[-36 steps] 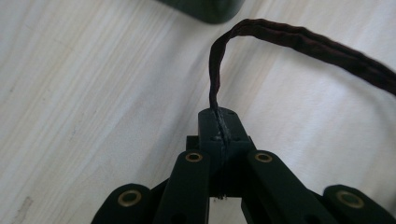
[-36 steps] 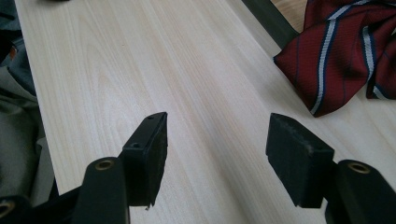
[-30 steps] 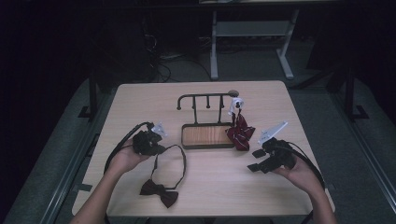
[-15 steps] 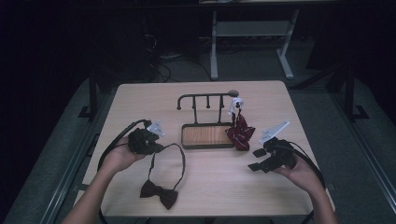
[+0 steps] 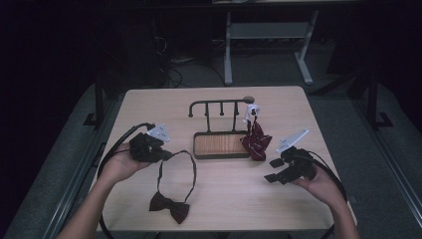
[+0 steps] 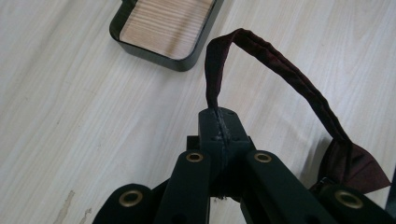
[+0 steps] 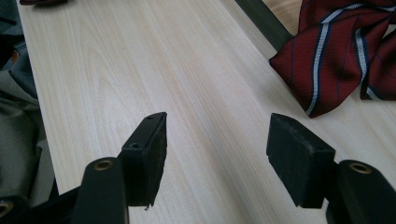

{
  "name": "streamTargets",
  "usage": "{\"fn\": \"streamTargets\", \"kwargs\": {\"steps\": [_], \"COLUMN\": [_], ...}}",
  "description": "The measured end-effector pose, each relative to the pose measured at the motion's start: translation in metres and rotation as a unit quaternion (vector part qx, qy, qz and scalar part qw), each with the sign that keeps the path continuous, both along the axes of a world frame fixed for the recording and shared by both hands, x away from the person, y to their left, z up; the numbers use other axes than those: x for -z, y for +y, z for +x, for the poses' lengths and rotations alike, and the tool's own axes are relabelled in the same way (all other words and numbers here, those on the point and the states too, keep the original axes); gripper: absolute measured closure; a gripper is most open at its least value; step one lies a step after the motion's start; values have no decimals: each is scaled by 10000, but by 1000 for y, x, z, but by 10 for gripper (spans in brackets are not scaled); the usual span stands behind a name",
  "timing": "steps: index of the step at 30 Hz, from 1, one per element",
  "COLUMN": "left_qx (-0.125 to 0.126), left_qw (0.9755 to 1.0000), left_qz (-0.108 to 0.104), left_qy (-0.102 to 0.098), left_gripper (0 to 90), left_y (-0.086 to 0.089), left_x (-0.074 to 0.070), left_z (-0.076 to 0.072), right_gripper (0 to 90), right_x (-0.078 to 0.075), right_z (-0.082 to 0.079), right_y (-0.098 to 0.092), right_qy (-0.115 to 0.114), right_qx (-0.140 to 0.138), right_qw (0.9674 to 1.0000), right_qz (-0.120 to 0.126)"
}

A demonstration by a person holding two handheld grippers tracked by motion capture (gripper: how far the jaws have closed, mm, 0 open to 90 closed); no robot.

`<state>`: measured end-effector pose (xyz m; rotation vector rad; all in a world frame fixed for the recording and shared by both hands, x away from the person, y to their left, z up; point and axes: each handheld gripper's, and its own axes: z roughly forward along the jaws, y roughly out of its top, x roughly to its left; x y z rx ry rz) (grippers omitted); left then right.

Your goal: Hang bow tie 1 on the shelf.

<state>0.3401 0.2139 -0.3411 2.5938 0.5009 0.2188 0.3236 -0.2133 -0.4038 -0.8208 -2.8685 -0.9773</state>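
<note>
Maroon strap pinched shut in my left claw (image 6: 219, 122), near the rack's tray (image 5: 221, 145).
Bow tie (image 5: 169, 206) dangles tray-left, loop running lengthwise toward me; my right claw (image 7: 217, 154) gapes empty, tray-right.

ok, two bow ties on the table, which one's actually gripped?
The plain dark maroon bow tie: the left gripper is shut on its neck strap. The striped red bow tie hangs by the rack, untouched.

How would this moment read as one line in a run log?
left gripper: shut on bow tie strap | right gripper: open, idle | striped tie: on rack
</note>
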Motion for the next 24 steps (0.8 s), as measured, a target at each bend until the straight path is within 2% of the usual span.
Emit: {"fn": "streamTargets", "kwargs": {"steps": [11,14,24], "left_qx": [79,92,192], "left_qw": [9998,9995,9992], "left_qz": [-123,-215,-249], "left_qy": [-154,-232,-256], "left_gripper": [900,900,900], "left_y": [2,4,3], "left_x": [-22,-30,-45], "left_z": [-6,-7,-7], "right_gripper": [376,374,372], "right_x": [1,0,0], "right_z": [0,0,0], "right_y": [1,1,1], "right_qy": [-9,-10,-25], "right_qx": [-18,-1,-16], "right_qw": [10000,10000,10000], "right_qz": [-3,-15,-20]}}
